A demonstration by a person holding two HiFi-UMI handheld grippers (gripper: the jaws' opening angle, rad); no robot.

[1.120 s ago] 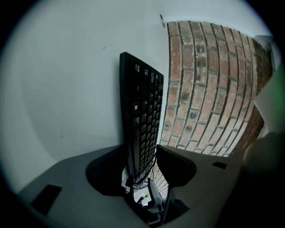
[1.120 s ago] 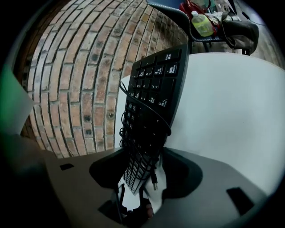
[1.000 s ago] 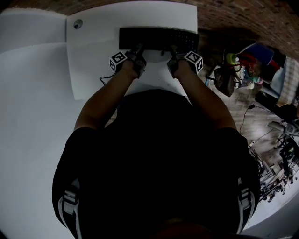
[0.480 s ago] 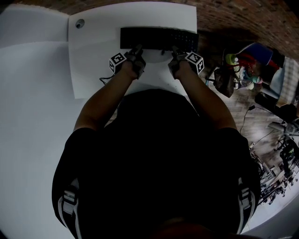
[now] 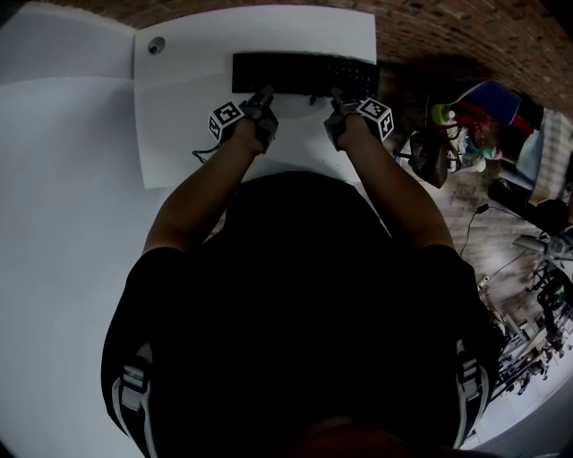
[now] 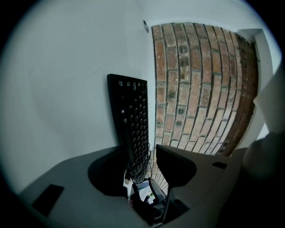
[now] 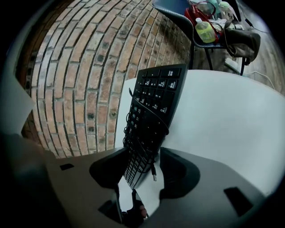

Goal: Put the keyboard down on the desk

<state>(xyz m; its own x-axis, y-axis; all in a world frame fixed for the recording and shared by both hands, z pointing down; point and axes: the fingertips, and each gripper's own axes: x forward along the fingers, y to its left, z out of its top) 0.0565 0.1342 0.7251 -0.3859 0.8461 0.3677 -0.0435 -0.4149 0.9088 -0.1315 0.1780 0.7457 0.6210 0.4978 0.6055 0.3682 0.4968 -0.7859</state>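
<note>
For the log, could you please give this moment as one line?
keyboard: over desk, far side | left tool: open, keyboard edge between jaws | right tool: same

A brick wall (image 5: 430,27), wooden floor (image 5: 474,188), cluttered blue chair (image 7: 171,6).

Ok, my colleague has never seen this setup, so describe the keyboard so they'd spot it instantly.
Find the white desk by the brick wall. Near its far edge is the keyboard, with the left claw and right claw at its near edge. It's the only long black slab there, with its cable wound around it.
</note>
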